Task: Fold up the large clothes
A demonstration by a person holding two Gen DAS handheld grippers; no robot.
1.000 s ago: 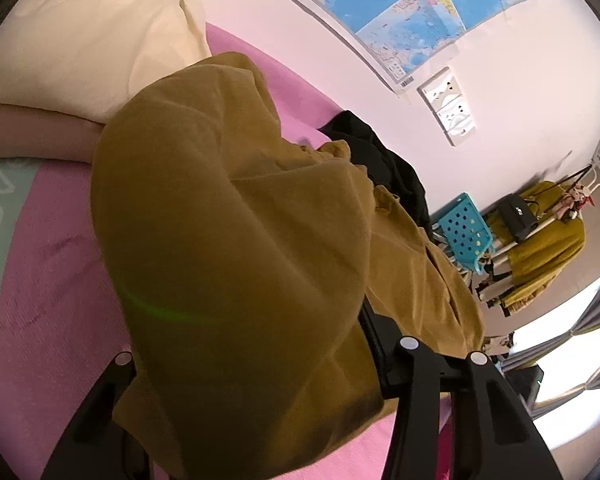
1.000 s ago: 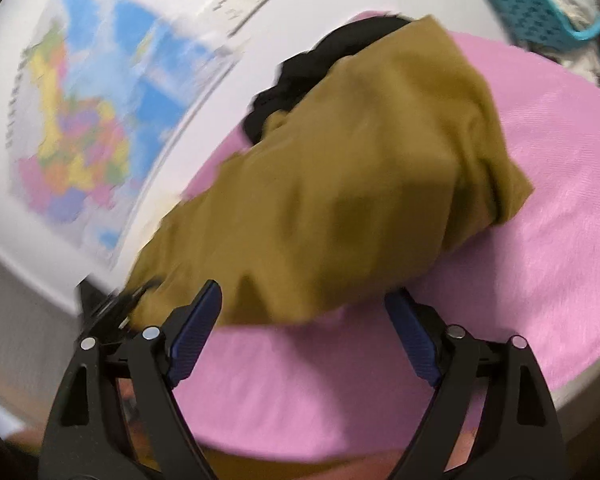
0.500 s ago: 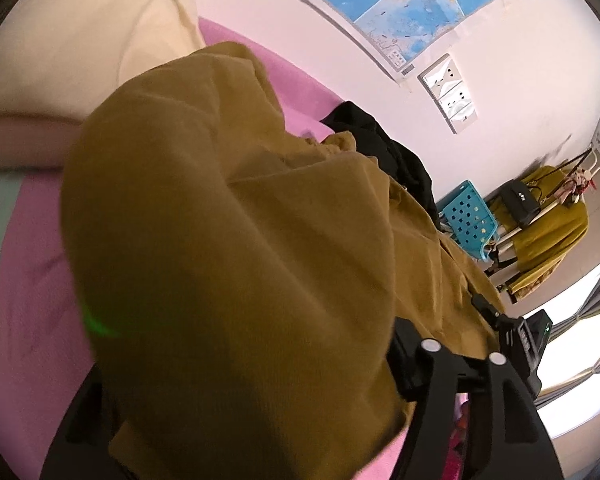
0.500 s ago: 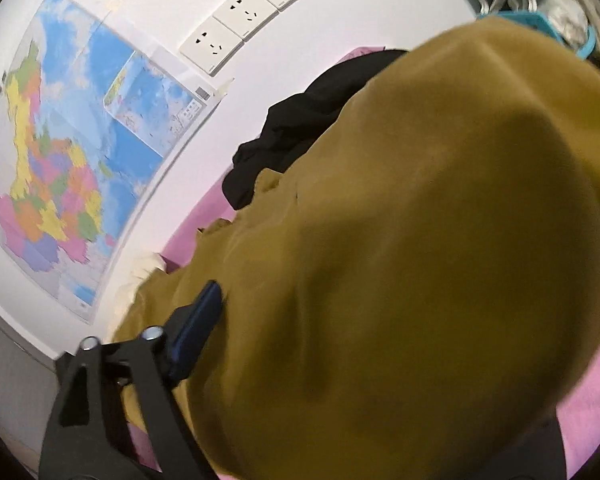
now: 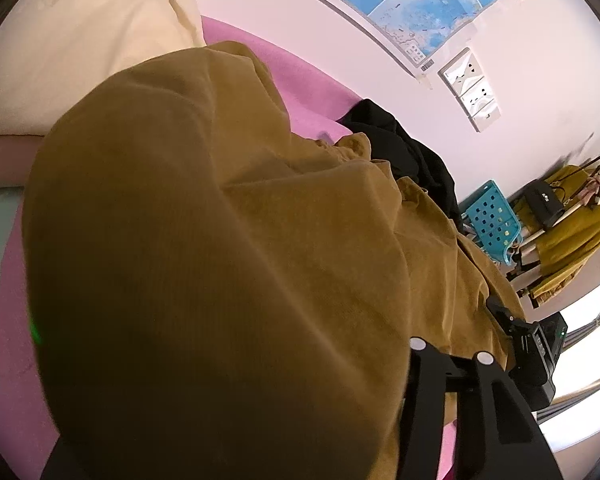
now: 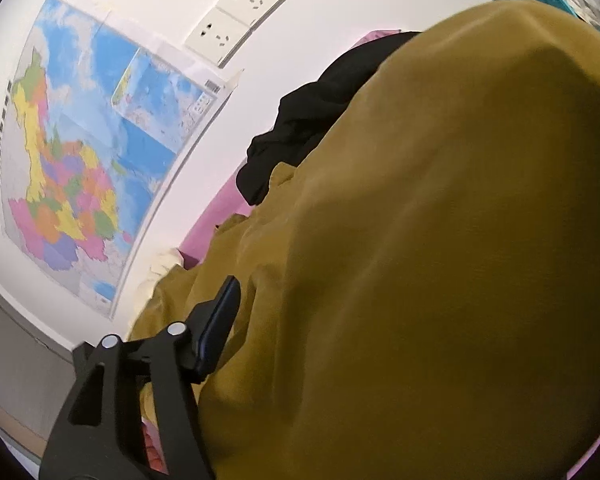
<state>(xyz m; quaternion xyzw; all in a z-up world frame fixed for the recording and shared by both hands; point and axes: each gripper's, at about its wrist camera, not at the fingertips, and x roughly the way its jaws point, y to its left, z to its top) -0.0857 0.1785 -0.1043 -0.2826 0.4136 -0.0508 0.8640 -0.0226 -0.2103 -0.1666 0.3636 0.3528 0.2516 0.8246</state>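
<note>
Left gripper (image 5: 236, 392) sits buried under the mustard garment (image 5: 228, 240); only its right-hand finger (image 5: 428, 392) shows, black, pressed against the cloth's edge. Its jaws have just been closing, with a thick fold of the garment bunched between them. The other finger is hidden beneath the fabric, so a firm pinch cannot be confirmed from this view.

Right gripper (image 6: 380, 340) in the same condition: one finger with a dark blue pad (image 6: 220, 328) visible at its left, touching the cloth, the opposite finger covered. Jaws likewise just closing with the garment (image 6: 440, 260) between them; whether the pads actually clamp it cannot be told.

Garment itself: mustard to olive-brown, fine ribbed weave like corduroy, heavy and soft, no print visible. It billows up directly ahead of both grippers in a large rounded hump that fills most of each view, dark in shadow near the lenses, lighter farther out. Beyond the left gripper it trails away in loose wrinkles with a puckered hem edge, lying on the pink bedsheet (image 5: 300, 80).

Past the garment from the left gripper: a black garment (image 5: 412, 152) crumpled against the wall, touching the mustard cloth's far edge. Cream pillow (image 5: 80, 48) up and left. Wall map (image 6: 80, 148) and white sockets (image 6: 236, 20) ahead-left of the right gripper. Turquoise perforated basket (image 5: 494, 224) far right of the left gripper.
</note>
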